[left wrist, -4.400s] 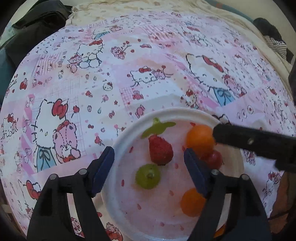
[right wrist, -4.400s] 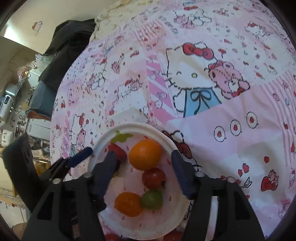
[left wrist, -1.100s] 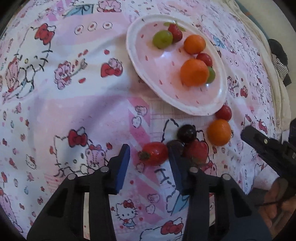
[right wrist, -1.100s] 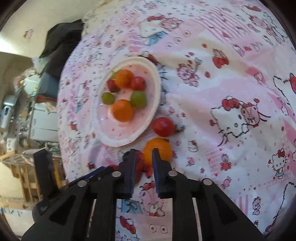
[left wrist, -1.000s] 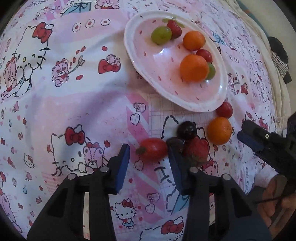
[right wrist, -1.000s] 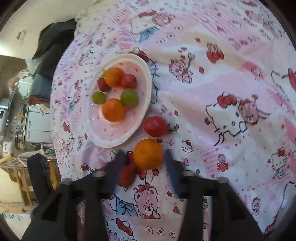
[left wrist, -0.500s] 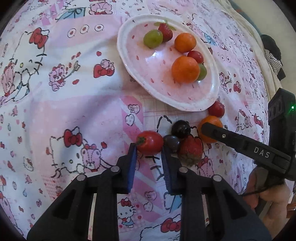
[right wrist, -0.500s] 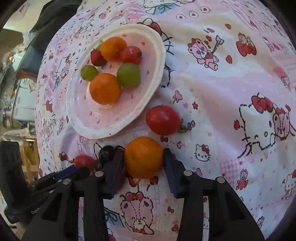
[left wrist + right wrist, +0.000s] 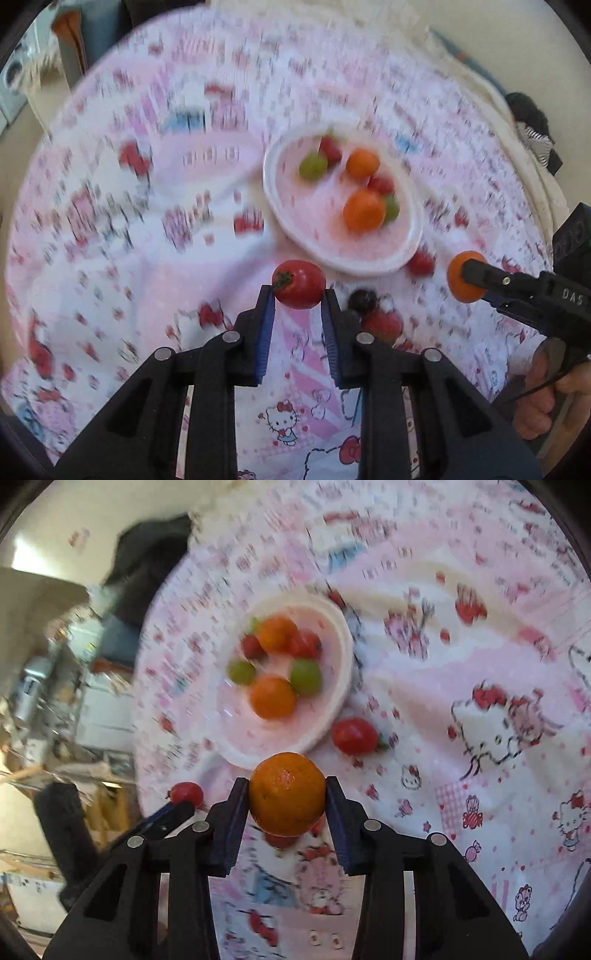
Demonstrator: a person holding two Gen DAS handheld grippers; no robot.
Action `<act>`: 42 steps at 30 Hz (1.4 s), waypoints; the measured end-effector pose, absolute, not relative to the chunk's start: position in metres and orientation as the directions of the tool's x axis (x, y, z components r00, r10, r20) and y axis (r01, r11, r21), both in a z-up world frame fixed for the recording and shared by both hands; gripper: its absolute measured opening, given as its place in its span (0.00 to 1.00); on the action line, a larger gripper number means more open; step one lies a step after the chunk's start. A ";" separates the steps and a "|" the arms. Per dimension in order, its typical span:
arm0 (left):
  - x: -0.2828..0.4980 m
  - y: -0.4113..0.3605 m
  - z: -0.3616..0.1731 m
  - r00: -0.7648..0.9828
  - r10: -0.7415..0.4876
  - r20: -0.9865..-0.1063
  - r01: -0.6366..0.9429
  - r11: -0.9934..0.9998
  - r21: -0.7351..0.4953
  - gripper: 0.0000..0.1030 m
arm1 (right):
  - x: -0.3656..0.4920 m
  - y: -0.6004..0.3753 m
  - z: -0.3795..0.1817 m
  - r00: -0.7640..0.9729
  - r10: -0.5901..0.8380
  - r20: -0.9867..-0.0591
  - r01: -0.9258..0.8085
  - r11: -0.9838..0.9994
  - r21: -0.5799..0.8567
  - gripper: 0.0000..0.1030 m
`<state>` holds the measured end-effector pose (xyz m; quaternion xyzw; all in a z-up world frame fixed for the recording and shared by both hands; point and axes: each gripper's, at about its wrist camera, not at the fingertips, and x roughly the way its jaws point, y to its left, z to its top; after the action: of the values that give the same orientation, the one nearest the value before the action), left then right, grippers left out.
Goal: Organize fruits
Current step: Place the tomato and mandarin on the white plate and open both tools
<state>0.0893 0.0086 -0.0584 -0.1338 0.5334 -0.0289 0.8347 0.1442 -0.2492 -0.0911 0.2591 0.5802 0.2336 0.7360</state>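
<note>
My left gripper [image 9: 298, 295] is shut on a red tomato [image 9: 299, 283] and holds it above the cloth, short of the white plate [image 9: 373, 264]. My right gripper [image 9: 287, 794] is shut on an orange [image 9: 287, 793], lifted just in front of the plate [image 9: 332, 716]. The plate holds two oranges, two green grapes and small red fruits. A dark grape [image 9: 362, 299], a strawberry [image 9: 380, 325] and a small red tomato [image 9: 420, 263] lie on the cloth near the plate. A red tomato [image 9: 354, 736] lies right of the plate in the right wrist view.
The pink Hello Kitty cloth [image 9: 147, 221] covers the round table. Dark clothing [image 9: 147, 572] lies at the far edge. Shelves with clutter [image 9: 55, 686] stand beyond the table's left side. The right gripper with its orange also shows in the left wrist view [image 9: 466, 277].
Both grippers have closed on their fruit and lifted: the left with the red tomato, the right with the orange. Both views are blurred from motion.
</note>
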 end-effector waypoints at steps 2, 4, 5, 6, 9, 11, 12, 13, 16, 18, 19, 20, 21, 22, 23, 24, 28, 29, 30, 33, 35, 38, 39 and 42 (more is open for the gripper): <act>0.096 0.009 -0.044 0.454 -0.194 -0.869 -0.068 0.966 -0.250 0.21 | 0.147 -0.254 -0.075 0.262 0.659 -0.705 -0.063 0.741 0.668 0.41; 0.106 0.006 -0.033 0.475 -0.172 -0.863 -0.037 0.976 -0.215 0.21 | 0.154 -0.254 -0.062 0.289 0.663 -0.690 -0.092 0.737 0.670 0.41; 0.111 0.004 -0.029 0.482 -0.163 -0.861 -0.026 0.979 -0.200 0.21 | 0.160 -0.252 -0.057 0.297 0.661 -0.689 -0.103 0.740 0.665 0.41; 0.117 0.004 -0.028 0.485 -0.157 -0.860 -0.019 0.982 -0.190 0.21 | 0.164 -0.251 -0.055 0.303 0.656 -0.691 -0.109 0.744 0.659 0.41; 0.139 0.001 -0.029 0.473 -0.155 -0.867 0.002 0.985 -0.175 0.08 | 0.185 -0.246 -0.054 0.305 0.644 -0.701 -0.115 0.756 0.644 0.41; 0.153 -0.001 -0.031 0.470 -0.153 -0.869 0.020 0.986 -0.163 0.08 | 0.198 -0.242 -0.058 0.302 0.631 -0.715 -0.121 0.769 0.628 0.41; 0.161 -0.003 -0.034 0.471 -0.147 -0.870 0.031 0.988 -0.151 0.08 | 0.205 -0.239 -0.062 0.297 0.621 -0.725 -0.120 0.778 0.617 0.41; 0.167 -0.006 -0.038 0.463 -0.147 -0.874 0.047 0.989 -0.142 0.08 | 0.213 -0.237 -0.067 0.288 0.612 -0.736 -0.119 0.786 0.607 0.41; 0.180 -0.010 -0.052 0.434 -0.138 -0.891 0.042 0.990 -0.132 0.08 | 0.225 -0.234 -0.081 0.267 0.587 -0.765 -0.118 0.807 0.578 0.41; 0.185 -0.007 -0.062 0.414 -0.159 -0.896 0.020 0.986 -0.165 0.08 | 0.232 -0.231 -0.091 0.249 0.574 -0.780 -0.107 0.817 0.567 0.42; 0.186 -0.006 -0.068 0.397 -0.166 -0.903 0.006 0.984 -0.179 0.08 | 0.235 -0.231 -0.095 0.242 0.573 -0.783 -0.103 0.818 0.566 0.42; 0.186 -0.006 -0.071 0.388 -0.170 -0.906 0.001 0.983 -0.184 0.08 | 0.238 -0.230 -0.100 0.234 0.570 -0.788 -0.099 0.820 0.564 0.42; 0.186 -0.007 -0.075 0.380 -0.173 -0.908 -0.001 0.982 -0.188 0.08 | 0.240 -0.229 -0.103 0.228 0.566 -0.792 -0.097 0.823 0.560 0.42; 0.185 -0.008 -0.078 0.375 -0.171 -0.911 -0.003 0.983 -0.186 0.08 | 0.243 -0.227 -0.106 0.221 0.564 -0.796 -0.097 0.824 0.558 0.42; 0.184 -0.008 -0.080 0.373 -0.170 -0.912 -0.005 0.983 -0.185 0.08 | 0.245 -0.226 -0.108 0.217 0.561 -0.799 -0.096 0.827 0.554 0.43; 0.184 -0.009 -0.081 0.370 -0.171 -0.913 -0.004 0.983 -0.186 0.09 | 0.247 -0.225 -0.111 0.211 0.554 -0.806 -0.094 0.832 0.547 0.43; 0.183 -0.010 -0.084 0.361 -0.176 -0.916 -0.007 0.982 -0.191 0.09 | 0.252 -0.220 -0.119 0.204 0.518 -0.831 -0.092 0.855 0.511 0.44; 0.182 -0.010 -0.084 0.364 -0.178 -0.914 -0.010 0.981 -0.195 0.10 | 0.252 -0.220 -0.120 0.196 0.513 -0.836 -0.089 0.858 0.506 0.47; 0.182 -0.010 -0.084 0.363 -0.177 -0.915 -0.013 0.981 -0.195 0.11 | 0.252 -0.220 -0.122 0.187 0.511 -0.839 -0.085 0.859 0.505 0.54; 0.181 -0.010 -0.081 0.369 -0.183 -0.911 -0.014 0.979 -0.202 0.32 | 0.249 -0.222 -0.113 0.234 0.498 -0.835 -0.092 0.866 0.491 0.82; 0.178 -0.010 -0.079 0.385 -0.178 -0.905 -0.020 0.979 -0.201 0.42 | 0.248 -0.224 -0.106 0.262 0.487 -0.833 -0.104 0.873 0.477 0.83; 0.176 -0.011 -0.076 0.395 -0.169 -0.903 -0.009 0.982 -0.188 0.48 | 0.249 -0.229 -0.099 0.277 0.496 -0.823 -0.097 0.866 0.490 0.83; 0.176 -0.011 -0.074 0.398 -0.161 -0.903 -0.006 0.984 -0.178 0.52 | 0.249 -0.231 -0.098 0.280 0.497 -0.821 -0.092 0.865 0.493 0.83; 0.172 -0.010 -0.071 0.415 -0.157 -0.896 -0.011 0.984 -0.178 0.62 | 0.248 -0.235 -0.091 0.287 0.503 -0.815 -0.085 0.861 0.501 0.83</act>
<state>0.1718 -0.0098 -0.0708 -0.0782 0.5390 -0.0435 0.8375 0.2479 -0.2347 -0.0911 0.1845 0.5665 0.1880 0.7808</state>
